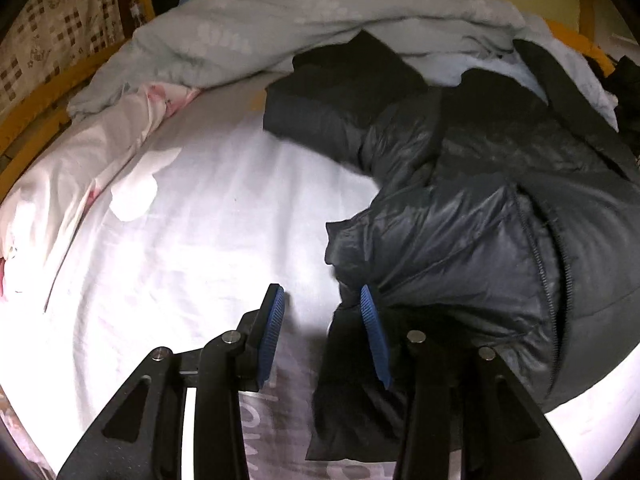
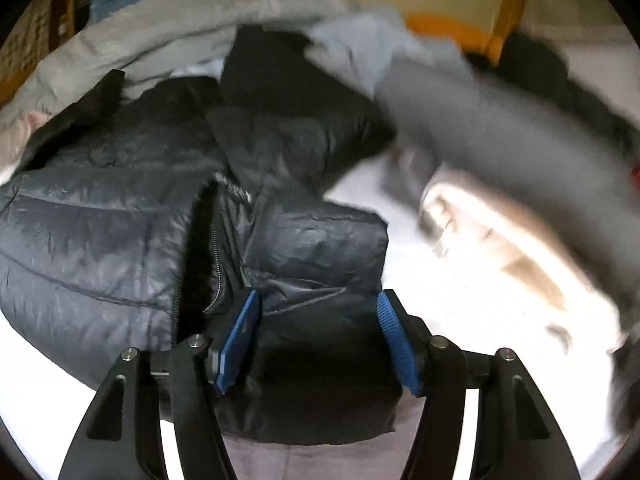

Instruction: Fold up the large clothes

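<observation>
A black puffer jacket (image 1: 472, 208) lies on a white bed sheet (image 1: 180, 248), its zipper open, one sleeve (image 1: 332, 104) stretched to the far left. My left gripper (image 1: 324, 300) is open at the jacket's left hem corner, the right pad (image 1: 370, 320) touching the fabric. In the right wrist view the jacket (image 2: 100, 232) fills the left and middle. My right gripper (image 2: 318, 304) is open above the jacket's right front panel (image 2: 320, 248), nothing between its blue pads.
A pale grey-green duvet (image 1: 280, 20) is bunched at the back. A pink-white bedcover (image 1: 80, 160) lies at the left. A wooden bed rail (image 1: 48, 92) runs along the left. A blurred grey sleeve and hand (image 2: 500, 152) cross the right wrist view.
</observation>
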`<state>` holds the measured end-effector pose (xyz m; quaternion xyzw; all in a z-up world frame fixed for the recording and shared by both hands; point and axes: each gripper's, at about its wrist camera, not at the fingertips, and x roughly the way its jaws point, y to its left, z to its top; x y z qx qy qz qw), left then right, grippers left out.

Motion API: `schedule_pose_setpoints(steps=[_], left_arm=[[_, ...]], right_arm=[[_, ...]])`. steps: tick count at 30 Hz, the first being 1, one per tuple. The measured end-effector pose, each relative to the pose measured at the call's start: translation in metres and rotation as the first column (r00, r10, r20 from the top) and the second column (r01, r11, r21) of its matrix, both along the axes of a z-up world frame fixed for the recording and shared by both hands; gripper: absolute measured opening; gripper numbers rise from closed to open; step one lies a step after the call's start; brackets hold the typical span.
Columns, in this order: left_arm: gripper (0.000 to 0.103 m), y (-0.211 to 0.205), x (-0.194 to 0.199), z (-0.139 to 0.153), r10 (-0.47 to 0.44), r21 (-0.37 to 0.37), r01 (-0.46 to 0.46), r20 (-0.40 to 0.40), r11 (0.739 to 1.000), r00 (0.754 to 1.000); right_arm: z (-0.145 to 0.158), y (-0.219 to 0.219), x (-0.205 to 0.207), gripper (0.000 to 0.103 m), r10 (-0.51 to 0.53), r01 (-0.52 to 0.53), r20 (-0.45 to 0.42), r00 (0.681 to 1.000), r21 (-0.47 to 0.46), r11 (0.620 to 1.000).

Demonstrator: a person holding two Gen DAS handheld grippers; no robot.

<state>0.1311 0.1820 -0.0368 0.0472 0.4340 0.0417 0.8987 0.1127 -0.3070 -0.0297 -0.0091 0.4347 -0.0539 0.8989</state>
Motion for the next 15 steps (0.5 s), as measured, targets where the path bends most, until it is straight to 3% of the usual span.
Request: schedule_pose_setpoints(steps=[2,5,7,9,11,13,15], left_arm=[[0.042,0.005,0.003,-0.003,0.013,-0.045,-0.015,-0.035,0.999,0.999],[0.052,0.016,0.006,0.001,0.05,-0.092,-0.054,-0.051,0.994,0.997],[0.048,0.016,0.003,0.006,0.052,-0.087,-0.054,-0.026,0.995,0.998],[0.042,0.01,-0.005,0.02,0.042,-0.064,-0.04,0.036,0.997,0.998],[0.042,-0.001,-0.017,0.043,0.005,-0.036,0.001,0.141,0.999,0.99],[0.044,-0.017,-0.036,0.071,-0.034,0.004,0.034,0.267,0.999,0.963],[0.047,-0.032,-0.053,0.092,-0.073,-0.019,0.085,0.346,0.996,0.935]], right_arm=[[-0.004,-0.005,0.002,0.065,-0.008,0.009,-0.017,1.0,0.036,0.999],[-0.005,-0.009,0.003,0.066,-0.012,0.015,-0.043,0.999,0.083,0.996],[-0.001,-0.016,0.002,0.066,-0.028,0.033,-0.043,0.999,0.119,0.992],[0.013,-0.015,-0.006,0.066,-0.04,0.04,-0.003,0.999,0.108,0.993],[0.035,-0.011,-0.016,0.066,-0.021,0.013,0.067,0.998,0.11,0.994],[0.056,-0.005,-0.025,0.066,-0.017,0.005,0.146,0.989,0.083,0.997],[0.073,0.001,-0.033,0.072,-0.01,-0.003,0.21,0.978,0.06,0.998]])
